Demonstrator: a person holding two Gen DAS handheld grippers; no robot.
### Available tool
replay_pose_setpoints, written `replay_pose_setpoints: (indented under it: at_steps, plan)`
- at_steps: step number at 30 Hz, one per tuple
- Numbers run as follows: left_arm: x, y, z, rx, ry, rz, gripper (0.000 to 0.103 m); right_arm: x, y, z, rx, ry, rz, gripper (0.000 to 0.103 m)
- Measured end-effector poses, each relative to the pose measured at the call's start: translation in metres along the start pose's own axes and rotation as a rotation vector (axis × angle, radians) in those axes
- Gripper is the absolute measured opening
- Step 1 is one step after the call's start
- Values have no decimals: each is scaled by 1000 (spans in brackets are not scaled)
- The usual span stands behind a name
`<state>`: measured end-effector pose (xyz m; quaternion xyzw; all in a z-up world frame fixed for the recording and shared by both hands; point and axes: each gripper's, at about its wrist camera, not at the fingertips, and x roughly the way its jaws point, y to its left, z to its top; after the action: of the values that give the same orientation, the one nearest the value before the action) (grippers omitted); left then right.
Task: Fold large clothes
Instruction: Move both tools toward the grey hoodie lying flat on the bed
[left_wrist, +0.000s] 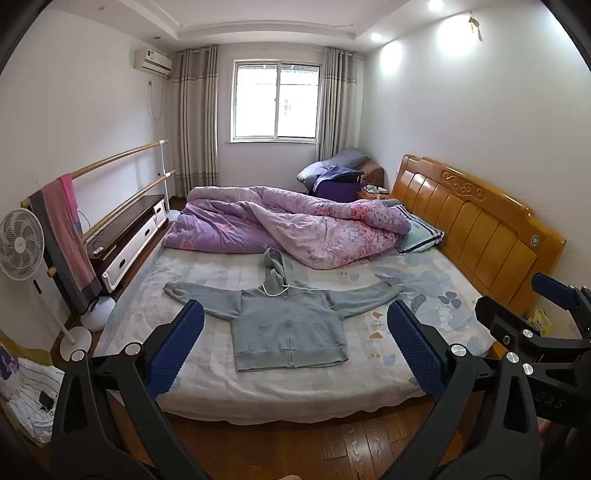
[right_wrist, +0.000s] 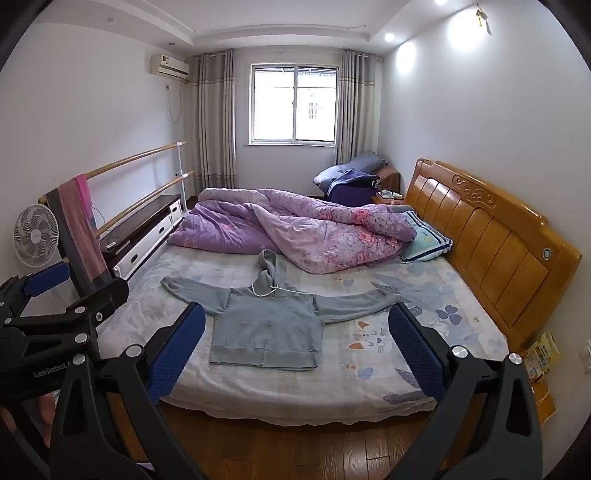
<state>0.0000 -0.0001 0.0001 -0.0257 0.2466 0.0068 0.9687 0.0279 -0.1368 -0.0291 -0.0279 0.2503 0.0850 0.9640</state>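
A grey zip hoodie (left_wrist: 288, 325) lies flat on the bed (left_wrist: 221, 376), front up, sleeves spread out to both sides and hood pointing toward the far side. It also shows in the right wrist view (right_wrist: 266, 325). My left gripper (left_wrist: 295, 343) is open and empty, held above the floor in front of the bed's near edge. My right gripper (right_wrist: 295, 345) is open and empty, beside the left one at about the same distance from the bed. The right gripper also shows at the right edge of the left wrist view (left_wrist: 524, 306).
A crumpled purple floral quilt (left_wrist: 288, 229) covers the far half of the bed. A wooden headboard (left_wrist: 476, 229) stands on the right. A pillow (left_wrist: 421, 230) lies by it. A white fan (left_wrist: 22, 243) and a rail with towels (left_wrist: 62, 229) stand on the left.
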Motion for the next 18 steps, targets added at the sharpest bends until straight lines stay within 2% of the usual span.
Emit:
replay_pose_setpoints:
  at_steps: [18]
  plan:
    - [3,-3,-1,15,13,3,99,6,-1,1,7,11,-2,96]
